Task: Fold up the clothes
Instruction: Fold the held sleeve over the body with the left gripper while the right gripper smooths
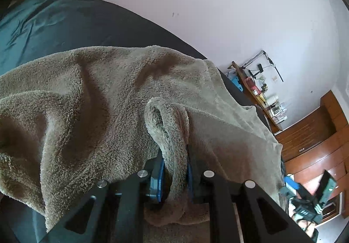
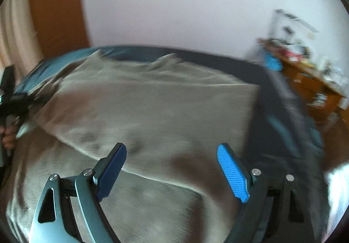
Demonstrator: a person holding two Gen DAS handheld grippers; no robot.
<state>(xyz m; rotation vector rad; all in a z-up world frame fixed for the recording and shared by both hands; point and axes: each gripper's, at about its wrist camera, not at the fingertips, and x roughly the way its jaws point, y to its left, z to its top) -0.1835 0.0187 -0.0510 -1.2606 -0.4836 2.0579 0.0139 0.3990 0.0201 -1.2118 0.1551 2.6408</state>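
left wrist view looks along the left gripper (image 1: pixel 174 166), whose blue pads are pressed together on a raised fold of a taupe fleece garment (image 1: pixel 98 101). the pinched fold loops up just ahead of the fingertips and drops back between the fingers. the rest of the fleece spreads to the left and ahead of it in soft ridges over a dark teal bedcover (image 1: pixel 54 22). the garment's right edge runs close along the bed's right side, with only a thin dark strip of cover beyond it. bare cover lies beyond its far edge toward a plain pale wall (image 1: pixel 196 3). a cluttered wooden shelf (image 1: pixel 261 99) stands against that wall past the bed's far right corner, and wooden drawers (image 1: pixel 316 155) sit to the right.

right wrist view is blurred. the right gripper (image 2: pixel 172 173) stands with its jaws spread wide and nothing between the blue pads, hovering over the flat, partly folded fleece (image 2: pixel 152 107). the cloth's right edge lies just ahead and right of the right pad, with dark cover open beyond it. at the far left edge the left gripper (image 2: pixel 9 99) and a hand (image 2: pixel 7 136) show, at the fleece's left side.

no writing can be read in either view.
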